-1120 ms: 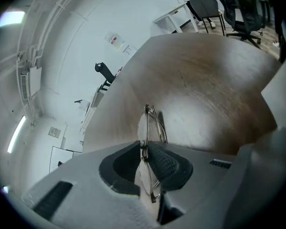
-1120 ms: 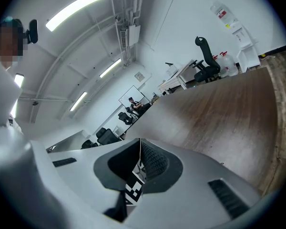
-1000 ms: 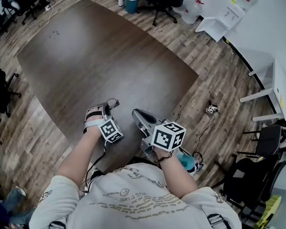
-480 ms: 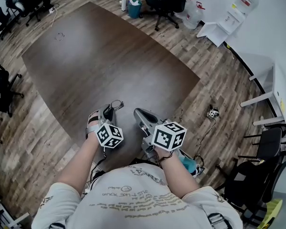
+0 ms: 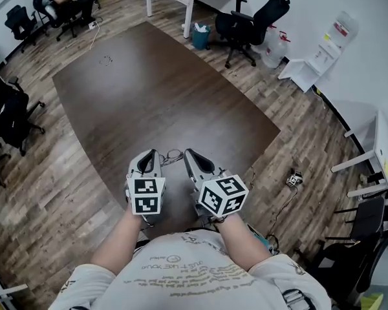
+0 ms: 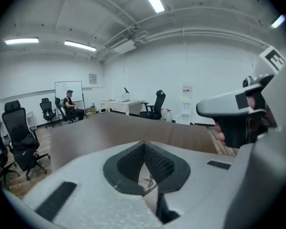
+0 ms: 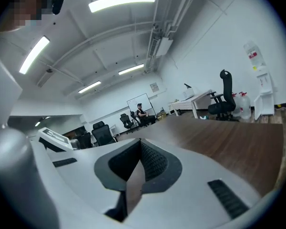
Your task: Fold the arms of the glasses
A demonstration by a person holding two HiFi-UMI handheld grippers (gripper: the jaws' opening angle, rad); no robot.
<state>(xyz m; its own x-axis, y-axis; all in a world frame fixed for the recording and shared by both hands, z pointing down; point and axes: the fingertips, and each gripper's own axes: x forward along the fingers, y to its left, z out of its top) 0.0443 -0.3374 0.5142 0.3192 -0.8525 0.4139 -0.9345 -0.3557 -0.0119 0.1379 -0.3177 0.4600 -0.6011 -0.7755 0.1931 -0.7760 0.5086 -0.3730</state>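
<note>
Just beyond glasses: table, office chair.

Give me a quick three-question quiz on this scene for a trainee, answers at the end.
1. True or false: the right gripper has its jaws shut with nothing between them.
2. Which gripper holds the glasses? A) left gripper B) right gripper C) neither
3. Fill in: the glasses are held ___ the table, not lying on it.

Key: 1 true; 2 A; 3 above.
</note>
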